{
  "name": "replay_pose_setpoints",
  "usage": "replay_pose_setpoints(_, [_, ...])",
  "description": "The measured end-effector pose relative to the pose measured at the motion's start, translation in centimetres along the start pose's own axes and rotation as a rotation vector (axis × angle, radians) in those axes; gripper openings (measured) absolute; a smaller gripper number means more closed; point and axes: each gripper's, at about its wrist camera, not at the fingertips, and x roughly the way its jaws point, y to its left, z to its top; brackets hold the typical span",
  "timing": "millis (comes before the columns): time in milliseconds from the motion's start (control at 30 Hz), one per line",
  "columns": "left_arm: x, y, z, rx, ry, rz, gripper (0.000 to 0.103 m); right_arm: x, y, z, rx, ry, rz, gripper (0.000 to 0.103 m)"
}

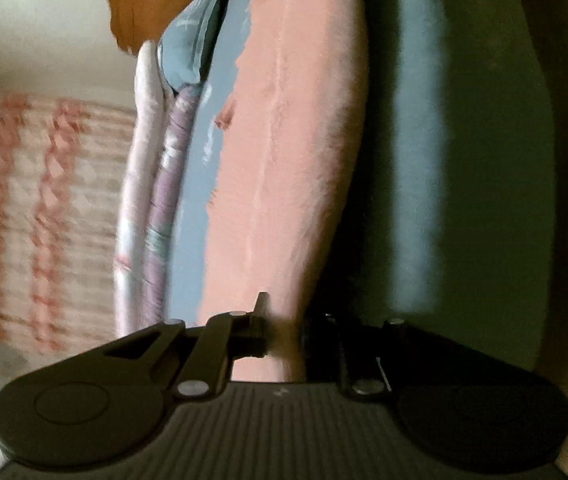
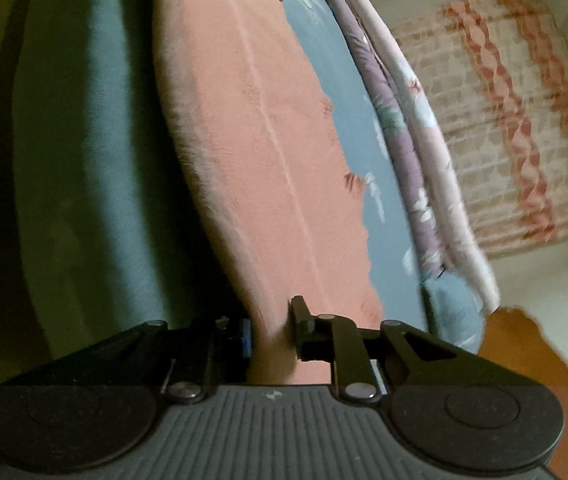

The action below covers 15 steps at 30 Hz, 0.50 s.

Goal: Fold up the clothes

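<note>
A salmon-pink fleecy garment (image 1: 296,140) lies stretched out long on a blue printed bedsheet (image 1: 192,240). Its near end runs in between the fingers of my left gripper (image 1: 284,332), whose jaws stand only narrowly apart, with the cloth filling the gap. In the right wrist view the same pink garment (image 2: 244,120) reaches away from my right gripper (image 2: 272,332), and its bunched end is pinched between those fingers in the same way. A central seam line runs along the garment. The fingertips are partly hidden by the cloth.
A dark teal cloth (image 1: 416,160) (image 2: 96,140) lies in shadow alongside the pink garment. Purple and pale floral bedding (image 1: 164,200) (image 2: 400,128) edges the bed. Beyond is a red-and-white patterned mat (image 1: 44,220) (image 2: 504,120). A blue pillow (image 1: 188,40) and orange-brown fabric (image 1: 156,0) (image 2: 524,352) are nearby.
</note>
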Motion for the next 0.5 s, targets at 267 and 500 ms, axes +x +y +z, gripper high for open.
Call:
replay_pose_setpoints(267, [-2.9, 5.0, -3.6, -0.291, 0.003, -0.154, 0.016, -4.3, -1.4, -3.6, 0.218, 0.032, 0.055, 0.026])
replay_pose_setpoints(500, [1.9, 9.2, -4.1, -0.436, 0.014, -0.096, 0.016, -3.3, -5.6, -1.9, 0.336, -0.064, 0.011, 0.029])
